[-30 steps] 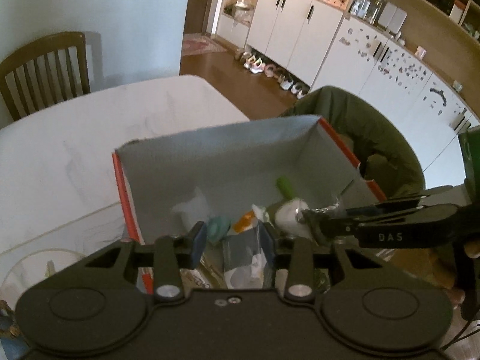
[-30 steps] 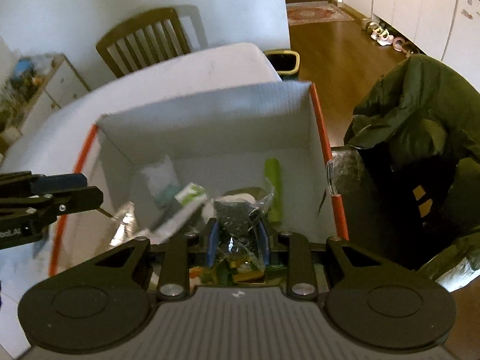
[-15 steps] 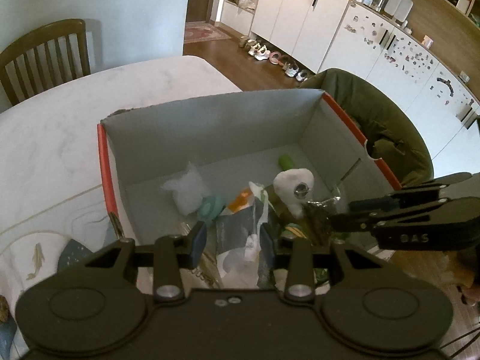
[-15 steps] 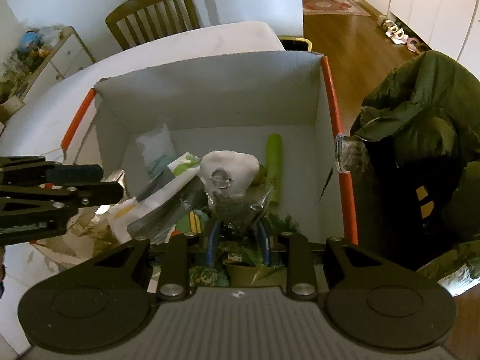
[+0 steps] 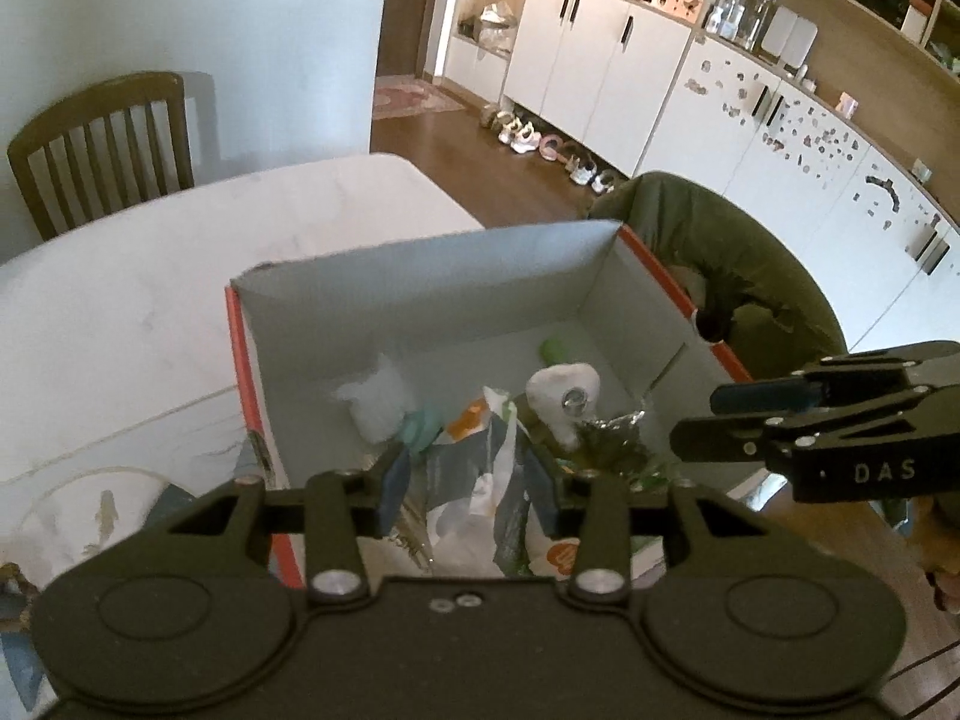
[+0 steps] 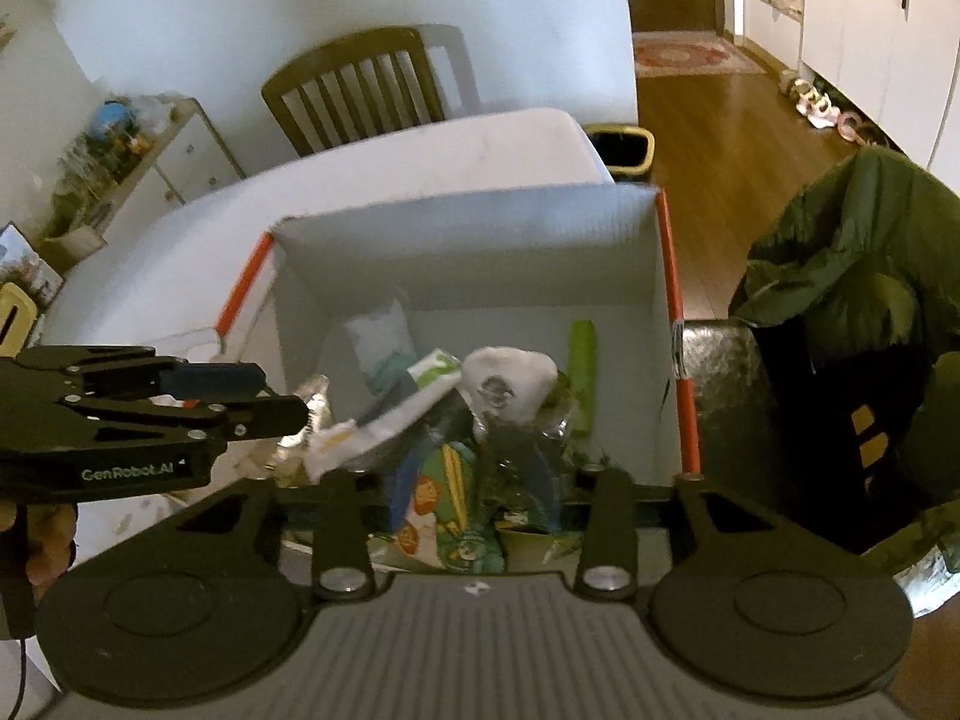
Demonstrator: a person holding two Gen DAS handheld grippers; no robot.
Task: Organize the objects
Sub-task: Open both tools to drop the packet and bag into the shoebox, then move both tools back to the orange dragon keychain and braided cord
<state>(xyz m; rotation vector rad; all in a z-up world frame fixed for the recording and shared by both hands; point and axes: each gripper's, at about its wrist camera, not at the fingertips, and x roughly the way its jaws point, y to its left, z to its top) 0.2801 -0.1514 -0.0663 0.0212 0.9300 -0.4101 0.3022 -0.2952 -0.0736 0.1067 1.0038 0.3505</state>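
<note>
Over the near edge of the cardboard box (image 5: 420,276), both tools point forward and down into its open top. The left tool (image 5: 468,480) sits low at the box's near-left side, its blue-padded fingers (image 5: 393,480) partly apart with a crumpled white-and-grey plastic packet (image 5: 480,498) between them; the pads seem to press its sides, though whether the grip is firm cannot be told. From the right wrist view the same tool (image 6: 273,396) reaches in level from the left, beside a silvery wrapper (image 6: 300,420) at the box's left wall.

The right tool (image 6: 474,480) hangs over the near-right part of the box, fingers (image 6: 399,480) partly open and standing on either side of a clear crinkled wrapper (image 6: 516,456) above a colourful printed packet (image 6: 447,498); the fingers appear apart from both. In the left wrist view this tool (image 5: 714,420) enters from the right, held roughly level, just above the box's right rim.

Inside the box lie a white mask-like object (image 6: 510,378) with a round valve, a green tube (image 6: 585,360) along the right wall, a white pouch (image 5: 378,402) toward the left, and a white-and-green packet (image 6: 396,408) leaning across the middle. The box rests on a white desk (image 5: 120,312), an orange stripe along its rims. A wooden chair (image 6: 360,84) stands behind the desk, and a dark green jacket (image 6: 852,276) is draped just right of the box.
</note>
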